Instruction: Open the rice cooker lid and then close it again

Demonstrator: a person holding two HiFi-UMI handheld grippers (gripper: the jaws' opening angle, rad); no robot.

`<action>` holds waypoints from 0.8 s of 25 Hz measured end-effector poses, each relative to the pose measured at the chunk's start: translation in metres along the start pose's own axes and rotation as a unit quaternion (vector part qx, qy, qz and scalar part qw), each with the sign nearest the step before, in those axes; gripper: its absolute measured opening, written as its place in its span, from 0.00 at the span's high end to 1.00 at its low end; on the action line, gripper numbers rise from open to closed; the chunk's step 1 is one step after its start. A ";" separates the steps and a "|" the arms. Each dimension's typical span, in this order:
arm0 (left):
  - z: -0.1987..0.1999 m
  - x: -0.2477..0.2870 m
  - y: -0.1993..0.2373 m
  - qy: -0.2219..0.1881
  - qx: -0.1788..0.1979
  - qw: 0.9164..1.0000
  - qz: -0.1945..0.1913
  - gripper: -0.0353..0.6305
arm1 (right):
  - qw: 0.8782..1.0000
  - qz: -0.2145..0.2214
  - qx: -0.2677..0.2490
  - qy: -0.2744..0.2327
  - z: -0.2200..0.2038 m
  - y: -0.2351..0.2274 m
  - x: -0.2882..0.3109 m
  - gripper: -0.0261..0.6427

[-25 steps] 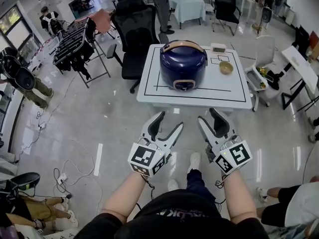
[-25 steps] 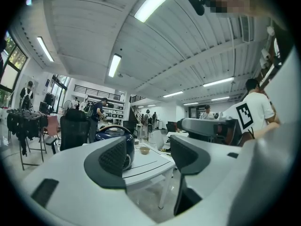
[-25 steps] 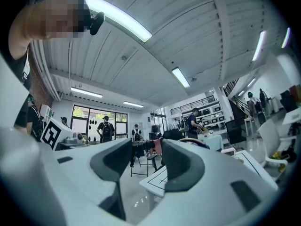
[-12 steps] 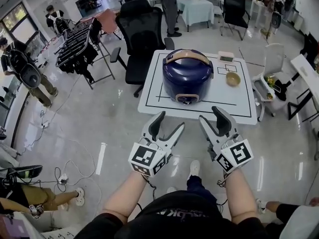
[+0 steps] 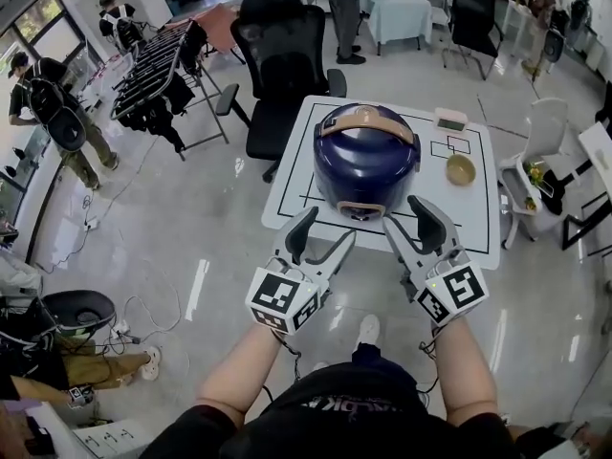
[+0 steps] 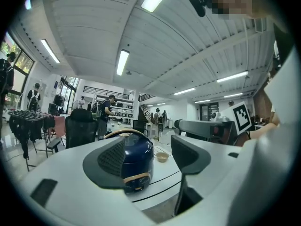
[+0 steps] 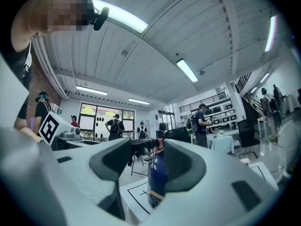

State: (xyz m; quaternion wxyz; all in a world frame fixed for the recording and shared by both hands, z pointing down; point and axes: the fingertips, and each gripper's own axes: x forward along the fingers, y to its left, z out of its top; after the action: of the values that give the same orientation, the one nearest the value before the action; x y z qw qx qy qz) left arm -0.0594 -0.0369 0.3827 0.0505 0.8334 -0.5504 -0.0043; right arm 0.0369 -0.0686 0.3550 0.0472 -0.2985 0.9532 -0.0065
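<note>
From the head view, the rice cooker (image 5: pixel 363 161) sits with its lid shut and handle (image 5: pixel 368 118) folded over the top, on the white surface (image 5: pixel 296 175), with a small bowl (image 5: pixel 461 168) well apart to its right. My left gripper (image 5: pixel 325 229) and right gripper (image 5: pixel 406 216) reach the surface's near edge, just in front of the cooker. In the left gripper view, my left gripper (image 6: pixel 153 161) has just been opening and stands spread, pinching nothing; the cooker (image 6: pixel 138 157) shows through the gap, farther ahead, with the bowl (image 6: pixel 162 157) beyond. In the right gripper view, my right gripper (image 7: pixel 141 166) has likewise just been opening and is spread and empty, with the cooker (image 7: pixel 156 178) ahead beside the right-hand jaw.
</note>
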 end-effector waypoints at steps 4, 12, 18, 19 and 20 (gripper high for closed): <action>0.003 0.023 0.007 0.000 -0.004 1.000 0.019 0.50 | 1.000 0.018 -0.001 0.002 0.001 -0.024 0.015 0.65; 0.007 0.060 0.012 -0.008 -0.005 0.998 0.055 0.50 | 0.998 0.053 -0.022 0.004 0.001 -0.063 0.034 0.66; 0.013 0.081 0.007 -0.009 0.000 0.997 0.072 0.50 | 0.996 0.074 -0.047 0.004 0.002 -0.084 0.037 0.65; 0.013 0.083 0.005 -0.008 0.000 0.997 0.073 0.50 | 0.996 0.075 -0.048 0.004 0.003 -0.086 0.037 0.66; 0.013 0.085 0.004 -0.007 0.002 0.997 0.073 0.50 | 0.996 0.075 -0.049 0.004 0.003 -0.089 0.036 0.66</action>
State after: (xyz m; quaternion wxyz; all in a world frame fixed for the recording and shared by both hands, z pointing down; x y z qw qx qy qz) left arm -0.0303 -0.1181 0.3742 0.0455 0.7908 -0.6104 -0.0052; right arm 0.0577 -0.1622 0.3528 0.0291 -0.2280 0.9723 0.0428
